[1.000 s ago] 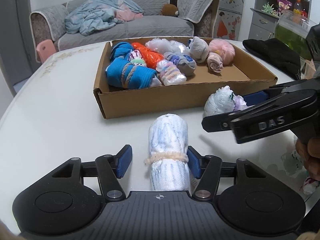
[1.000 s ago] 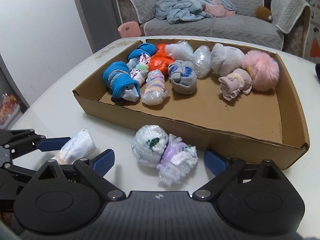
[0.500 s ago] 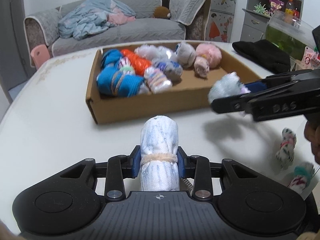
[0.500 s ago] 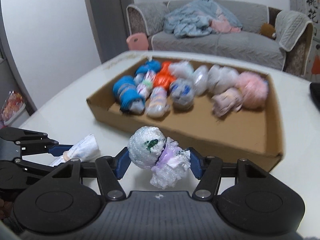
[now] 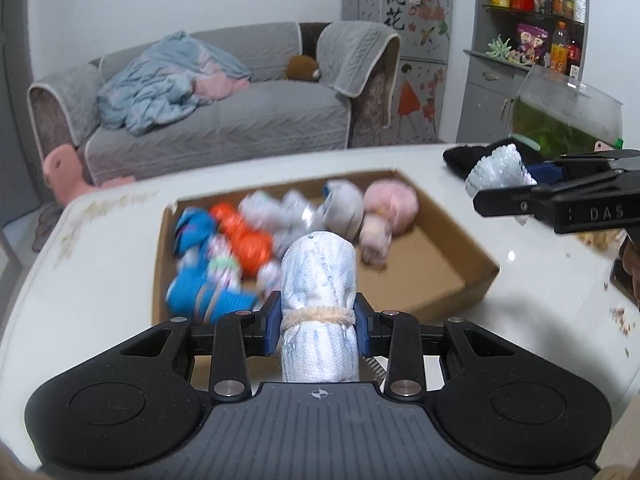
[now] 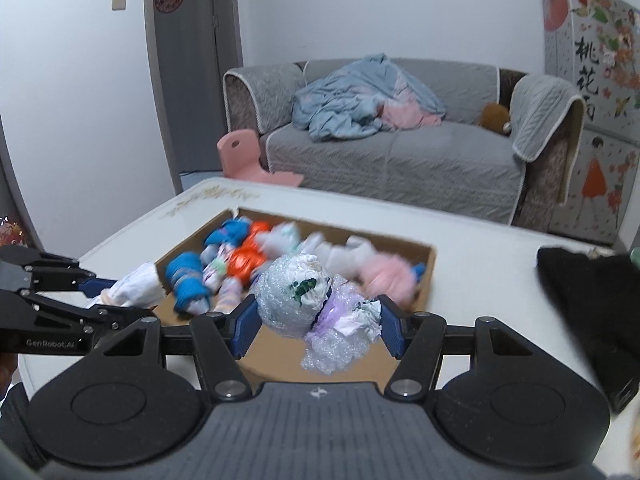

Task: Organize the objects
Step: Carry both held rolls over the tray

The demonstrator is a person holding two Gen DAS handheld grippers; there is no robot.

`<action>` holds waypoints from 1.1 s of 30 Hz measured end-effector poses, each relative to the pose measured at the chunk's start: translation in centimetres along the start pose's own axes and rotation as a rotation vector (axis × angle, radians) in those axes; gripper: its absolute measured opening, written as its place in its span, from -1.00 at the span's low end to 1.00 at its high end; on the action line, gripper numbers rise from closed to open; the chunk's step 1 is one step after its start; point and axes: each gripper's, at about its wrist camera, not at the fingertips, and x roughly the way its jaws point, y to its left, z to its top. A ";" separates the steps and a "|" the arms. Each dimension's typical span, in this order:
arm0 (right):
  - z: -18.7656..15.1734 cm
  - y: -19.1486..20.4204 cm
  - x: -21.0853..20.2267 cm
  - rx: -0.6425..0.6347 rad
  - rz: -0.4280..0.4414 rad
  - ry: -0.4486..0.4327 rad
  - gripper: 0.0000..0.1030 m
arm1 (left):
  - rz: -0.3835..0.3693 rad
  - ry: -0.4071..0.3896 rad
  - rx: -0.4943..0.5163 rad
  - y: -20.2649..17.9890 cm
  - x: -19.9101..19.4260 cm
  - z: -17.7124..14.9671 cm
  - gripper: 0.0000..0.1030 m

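Gripping their bundles, both tools now hang above the box (image 5: 452, 280), lifted.

Open brown cardboard box (image 5: 452, 280) on the white table (image 5: 80, 288) is my landmark. Its far-left half is packed with rolled sock bundles (image 5: 240, 240), blurred. Bare cardboard floor at the near-right corner, room to come down there. Low box walls. My right gripper (image 6: 314, 322) with its bubble-wrapped bundle (image 6: 296, 296) hangs over the near wall; black cloth heap (image 6: 588, 300) lies right of the box. Table left of the box is bare.
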 end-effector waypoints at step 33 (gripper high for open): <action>0.9 -2.9 5.2 -0.028 0.015 0.087 0.13 | -0.035 0.129 0.068 -2.7 10.9 3.9 -0.18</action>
